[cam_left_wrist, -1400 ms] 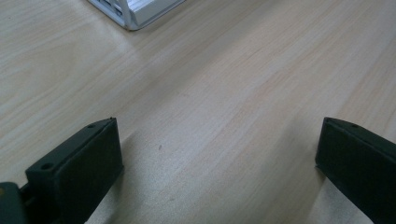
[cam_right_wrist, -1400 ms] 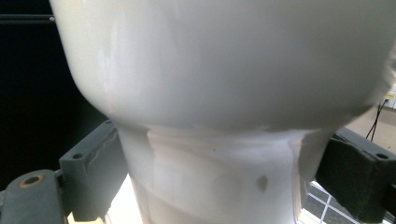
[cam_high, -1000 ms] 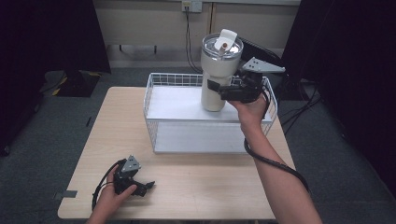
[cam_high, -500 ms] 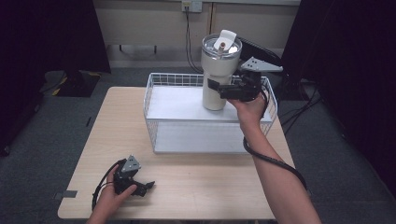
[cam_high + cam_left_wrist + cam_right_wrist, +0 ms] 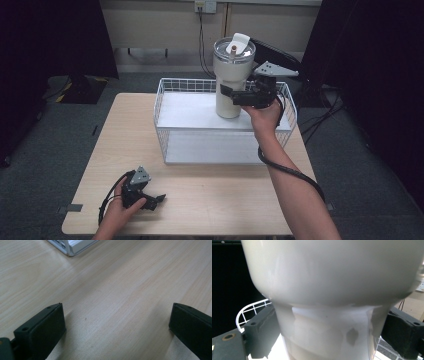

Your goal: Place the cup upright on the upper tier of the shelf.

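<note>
Right gripper [image 5: 235, 96] was clamped on the narrow lower section of the white tumbler [image 5: 231, 75], 1 black jaw on each side and both pressed against its wall, as the right gripper view confirmed [image 5: 329, 340]. Tumbler stood upright over the top shelf of the white wire basket [image 5: 165, 107], toward the back right corner; whether its base touched the shelf could not be told. Its clear lid carried a flip tab raised at the top. The person's right hand [image 5: 264, 114] gripped the tool from the near side.

Left gripper [image 5: 150, 200] lay low on the wooden table [image 5: 225, 200] near the front left corner, well apart from the basket. Its 2 jaws stood wide apart with only bare tabletop between them [image 5: 117, 327]; it held nothing. A basket corner [image 5: 68, 246] showed at the top of the left gripper view.
</note>
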Demonstrator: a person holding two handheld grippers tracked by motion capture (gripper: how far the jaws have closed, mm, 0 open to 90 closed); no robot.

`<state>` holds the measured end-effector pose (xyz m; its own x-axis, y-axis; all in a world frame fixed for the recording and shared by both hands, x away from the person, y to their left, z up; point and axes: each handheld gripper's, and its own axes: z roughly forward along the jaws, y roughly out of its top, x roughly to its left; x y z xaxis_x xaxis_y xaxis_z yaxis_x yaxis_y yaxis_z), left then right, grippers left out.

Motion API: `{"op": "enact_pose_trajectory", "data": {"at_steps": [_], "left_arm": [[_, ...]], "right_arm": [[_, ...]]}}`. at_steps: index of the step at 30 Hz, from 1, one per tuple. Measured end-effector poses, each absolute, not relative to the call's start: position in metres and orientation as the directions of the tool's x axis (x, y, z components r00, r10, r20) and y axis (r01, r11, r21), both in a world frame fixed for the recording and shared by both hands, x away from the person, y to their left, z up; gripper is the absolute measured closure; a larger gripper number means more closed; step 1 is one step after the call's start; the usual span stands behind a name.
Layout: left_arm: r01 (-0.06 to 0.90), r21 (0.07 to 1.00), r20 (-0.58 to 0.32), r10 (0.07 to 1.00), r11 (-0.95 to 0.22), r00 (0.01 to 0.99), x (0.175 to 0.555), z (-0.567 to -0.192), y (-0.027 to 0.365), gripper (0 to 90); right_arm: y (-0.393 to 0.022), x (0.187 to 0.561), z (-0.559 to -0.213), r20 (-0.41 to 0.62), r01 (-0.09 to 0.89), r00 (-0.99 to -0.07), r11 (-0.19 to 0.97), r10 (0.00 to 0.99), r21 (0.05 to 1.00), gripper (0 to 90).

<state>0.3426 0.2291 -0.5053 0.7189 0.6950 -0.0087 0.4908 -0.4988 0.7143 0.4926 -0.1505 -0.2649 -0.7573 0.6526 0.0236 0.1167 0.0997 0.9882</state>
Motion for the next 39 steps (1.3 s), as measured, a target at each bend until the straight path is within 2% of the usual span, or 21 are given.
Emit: {"op": "enact_pose_trajectory", "data": {"at_steps": [19, 30, 39], "left_arm": [[0.491, 0.715, -0.008, 0.696, -0.498, 0.718, 0.343, -0.505, 0.229, 0.0], [0.491, 0.714, -0.008, 0.696, -0.499, 0.718, 0.343, -0.505, 0.229, 0.0], [0.491, 0.714, -0.008, 0.696, -0.498, 0.718, 0.343, -0.505, 0.229, 0.0]], "right_arm": [[-0.159, 0.496, -0.273, 0.047, 0.126, -0.761, 0.076, 0.647, 0.989, 9.9], [-0.161, 0.494, -0.273, 0.018, 0.111, -0.774, 0.107, 0.633, 0.988, 9.7], [-0.162, 0.495, -0.277, 0.028, 0.105, -0.774, 0.085, 0.633, 0.991, 9.4]]}}
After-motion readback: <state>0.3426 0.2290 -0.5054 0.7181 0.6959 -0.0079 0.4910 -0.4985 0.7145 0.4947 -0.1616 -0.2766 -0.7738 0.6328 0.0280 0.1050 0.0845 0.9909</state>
